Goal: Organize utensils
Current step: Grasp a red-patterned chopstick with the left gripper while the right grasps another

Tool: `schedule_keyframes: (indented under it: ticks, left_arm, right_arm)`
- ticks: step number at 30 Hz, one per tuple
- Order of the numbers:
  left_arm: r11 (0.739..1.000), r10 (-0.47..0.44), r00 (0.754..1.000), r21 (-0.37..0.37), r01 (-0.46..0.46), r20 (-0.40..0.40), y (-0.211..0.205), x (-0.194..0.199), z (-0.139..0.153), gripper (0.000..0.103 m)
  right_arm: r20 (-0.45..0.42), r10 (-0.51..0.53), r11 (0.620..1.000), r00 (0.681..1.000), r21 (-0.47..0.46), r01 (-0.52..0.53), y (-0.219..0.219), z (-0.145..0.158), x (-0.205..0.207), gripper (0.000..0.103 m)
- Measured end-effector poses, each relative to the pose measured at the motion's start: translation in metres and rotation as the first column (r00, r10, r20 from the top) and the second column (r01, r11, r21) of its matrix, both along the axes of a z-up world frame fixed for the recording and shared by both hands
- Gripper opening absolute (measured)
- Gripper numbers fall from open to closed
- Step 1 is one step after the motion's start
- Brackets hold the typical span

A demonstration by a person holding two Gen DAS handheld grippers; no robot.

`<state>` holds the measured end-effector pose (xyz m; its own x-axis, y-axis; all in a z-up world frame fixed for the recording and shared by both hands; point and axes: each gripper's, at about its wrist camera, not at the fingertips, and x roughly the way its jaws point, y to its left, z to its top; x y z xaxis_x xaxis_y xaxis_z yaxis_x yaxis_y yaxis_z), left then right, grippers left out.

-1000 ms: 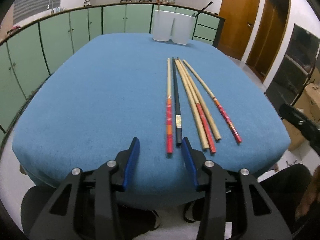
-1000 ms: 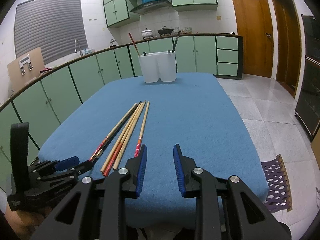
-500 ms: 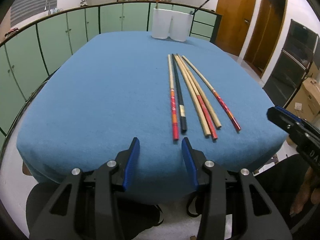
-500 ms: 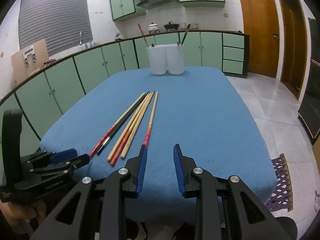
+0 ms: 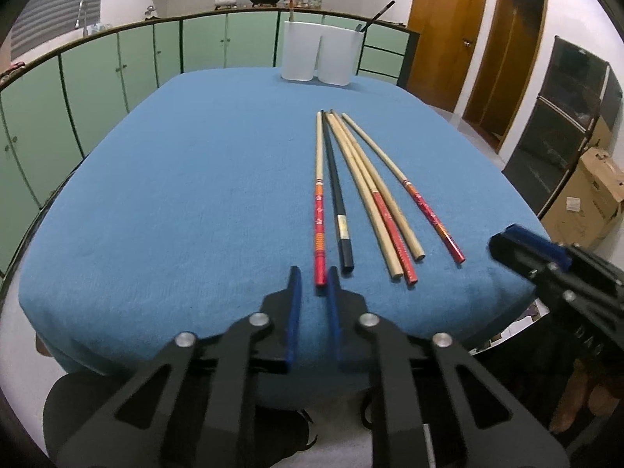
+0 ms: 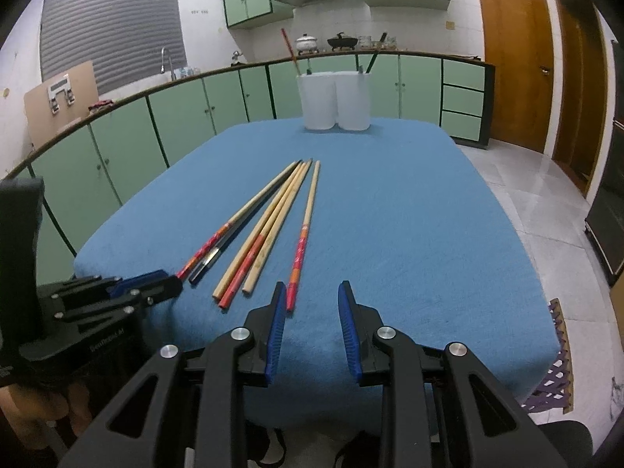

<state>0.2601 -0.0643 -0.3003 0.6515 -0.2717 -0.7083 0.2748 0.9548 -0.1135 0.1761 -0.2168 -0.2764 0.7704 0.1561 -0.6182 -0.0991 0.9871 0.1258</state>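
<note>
Several chopsticks lie side by side on the blue table [image 5: 175,195]: a red-ended one [image 5: 319,210] at the left, a black one [image 5: 338,202], plain and red-banded wooden ones [image 5: 374,202], and a red-ended one [image 5: 413,191] at the right. My left gripper [image 5: 312,277] is narrowly open, its fingertips either side of the near end of the left red-ended chopstick. My right gripper [image 6: 310,292] is open and empty, with its left fingertip beside the near end of the rightmost chopstick [image 6: 302,241]. A white two-compartment holder [image 5: 318,54] stands at the far edge, with chopsticks in it.
Green cabinets [image 5: 97,74] run behind and left of the table. Wooden doors [image 5: 444,31] and a cardboard box [image 5: 585,195] are on the right. The near table edge [image 6: 351,390] lies right below both grippers. The left gripper shows in the right wrist view [image 6: 144,284].
My left gripper has narrowed its jaws and moved forward to the red-ended chopstick's near end. My right gripper has moved closer to the rightmost chopstick and opened wider.
</note>
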Motion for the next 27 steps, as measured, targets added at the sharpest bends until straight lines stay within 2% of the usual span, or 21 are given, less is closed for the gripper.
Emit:
schedule_keyframes:
  ticks: [1, 6, 10, 13, 14, 20, 27]
  left_arm:
    - [1.000, -0.007, 1.000, -0.004, 0.007, 0.002, -0.001, 0.000, 0.000, 0.005]
    - [0.998, -0.060, 0.998, -0.020, 0.060, 0.008, -0.007, 0.001, -0.001, 0.005]
    - [0.998, -0.062, 0.998, -0.030, 0.062, 0.007, -0.008, 0.002, -0.002, 0.005]
    - [0.998, -0.058, 0.998, -0.031, 0.058, 0.010, -0.009, 0.005, -0.003, 0.005]
    - [0.998, -0.052, 0.999, -0.029, 0.052, 0.014, -0.008, 0.006, -0.003, 0.005]
    - [1.000, -0.006, 1.000, -0.026, 0.007, 0.028, -0.001, 0.009, -0.003, 0.005]
    - [0.999, -0.037, 0.999, -0.019, 0.037, 0.023, -0.009, 0.012, -0.004, 0.005]
  right_arm:
    - [-0.003, 0.004, 1.000, 1.000, -0.004, -0.004, 0.001, -0.001, 0.001, 0.027]
    - [-0.032, 0.012, 1.000, 0.999, -0.024, -0.013, 0.009, -0.013, 0.009, 0.027]
    - [-0.036, 0.009, 0.999, 0.999, -0.039, -0.010, 0.010, -0.017, 0.015, 0.025]
    - [-0.029, -0.015, 0.998, 0.999, -0.056, 0.013, 0.007, -0.016, 0.018, 0.008]
    - [-0.029, -0.029, 0.998, 0.999, -0.048, 0.028, 0.003, -0.016, 0.019, 0.006]
    - [-0.032, -0.047, 0.998, 0.998, -0.035, 0.046, -0.005, -0.017, 0.020, 0.006]
    - [-0.034, -0.048, 0.998, 0.998, -0.035, 0.047, -0.005, -0.017, 0.022, 0.006]
